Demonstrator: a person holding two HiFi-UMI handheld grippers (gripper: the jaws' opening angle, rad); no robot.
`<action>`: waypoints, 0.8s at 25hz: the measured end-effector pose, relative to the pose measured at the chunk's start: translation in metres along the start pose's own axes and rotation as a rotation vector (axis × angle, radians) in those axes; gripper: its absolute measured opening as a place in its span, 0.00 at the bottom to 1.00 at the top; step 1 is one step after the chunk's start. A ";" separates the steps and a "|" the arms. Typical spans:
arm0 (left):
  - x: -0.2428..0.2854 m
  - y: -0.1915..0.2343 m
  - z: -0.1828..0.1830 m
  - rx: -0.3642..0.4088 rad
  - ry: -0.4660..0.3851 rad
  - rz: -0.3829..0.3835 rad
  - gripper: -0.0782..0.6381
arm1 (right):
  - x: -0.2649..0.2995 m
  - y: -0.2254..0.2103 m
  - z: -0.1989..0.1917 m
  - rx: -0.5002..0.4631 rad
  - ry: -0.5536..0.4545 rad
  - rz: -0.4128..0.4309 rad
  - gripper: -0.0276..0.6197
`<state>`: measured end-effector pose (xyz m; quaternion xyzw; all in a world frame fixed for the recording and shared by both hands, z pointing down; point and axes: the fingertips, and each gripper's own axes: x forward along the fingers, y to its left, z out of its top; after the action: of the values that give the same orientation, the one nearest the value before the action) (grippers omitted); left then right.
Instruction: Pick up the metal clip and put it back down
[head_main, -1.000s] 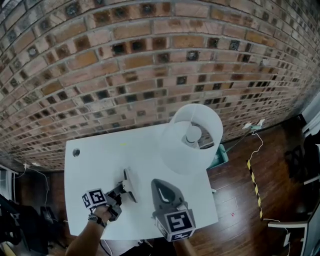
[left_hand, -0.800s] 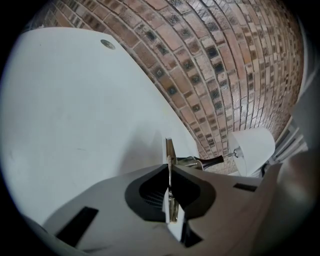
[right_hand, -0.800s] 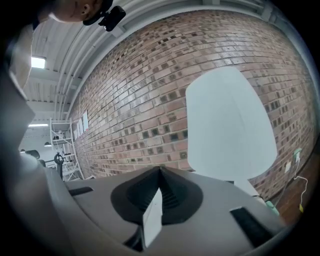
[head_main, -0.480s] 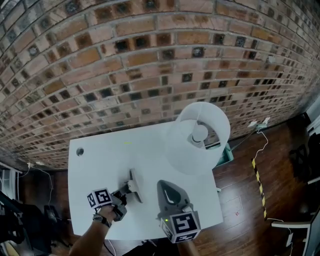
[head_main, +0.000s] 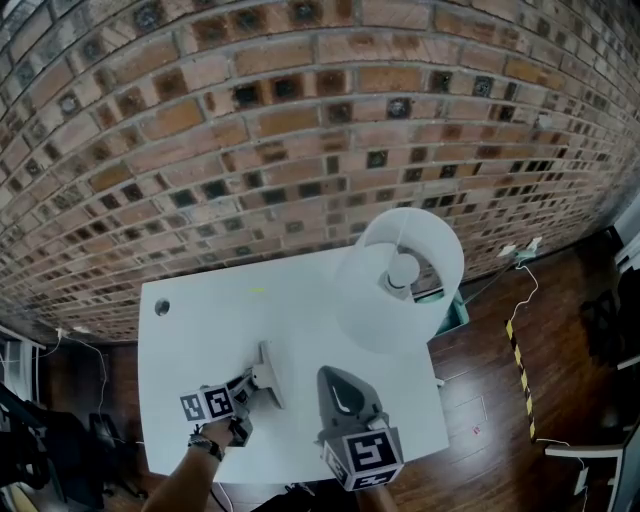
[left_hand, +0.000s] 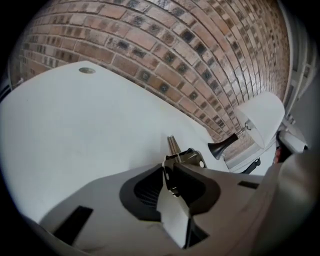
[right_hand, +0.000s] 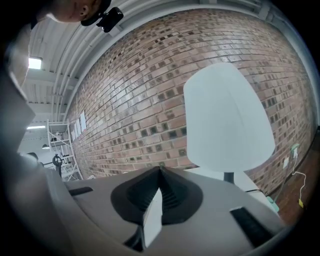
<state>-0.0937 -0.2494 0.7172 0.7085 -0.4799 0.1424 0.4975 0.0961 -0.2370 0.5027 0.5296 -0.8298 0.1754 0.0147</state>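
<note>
Left tongs (head_main: 250, 385): point down at the table (head_main: 220, 310), held in the person's hand at the front edge; the marker cube faces up.
Left tongs, state: the jaws stand narrowly apart and have just been opening; the clip's handle lies between the tips (whether the pads touch it cannot be told).
Clip (head_main: 266, 372): metal, resting on the table at the tips of the left tongs, near the front edge, left of the right tongs. In the left gripper view the clip (left_hand: 187, 156) sits just past the tips (left_hand: 167, 162), its thin handles pointing away over the table (left_hand: 75, 125).
Right tongs (head_main: 336, 376): beside the clip, apart from it, pointing nearly level toward the lamp.
Right tongs, state: jaws closed together (right_hand: 160, 172), with nothing between them.
Lamp (head_main: 400, 280): white shade, at the table's right rear corner; also seen from both tongs (left_hand: 262, 117) (right_hand: 227, 120).
Hole (head_main: 162, 307): round, at the table's left rear corner (left_hand: 87, 70).
Wall (head_main: 300, 120): brick, behind the table.
Floor (head_main: 500, 400): dark wood, right of the table.
</note>
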 end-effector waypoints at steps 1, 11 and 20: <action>-0.001 0.003 0.000 0.028 0.002 0.020 0.23 | 0.000 0.000 -0.001 -0.003 -0.001 0.000 0.02; -0.011 0.022 0.008 0.271 -0.006 0.200 0.26 | 0.000 0.002 -0.006 -0.004 0.015 0.007 0.02; -0.030 0.011 0.026 0.471 -0.083 0.230 0.26 | 0.001 0.013 -0.007 -0.016 0.020 0.021 0.02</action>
<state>-0.1245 -0.2558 0.6911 0.7509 -0.5308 0.2764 0.2793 0.0832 -0.2305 0.5059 0.5189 -0.8364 0.1744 0.0254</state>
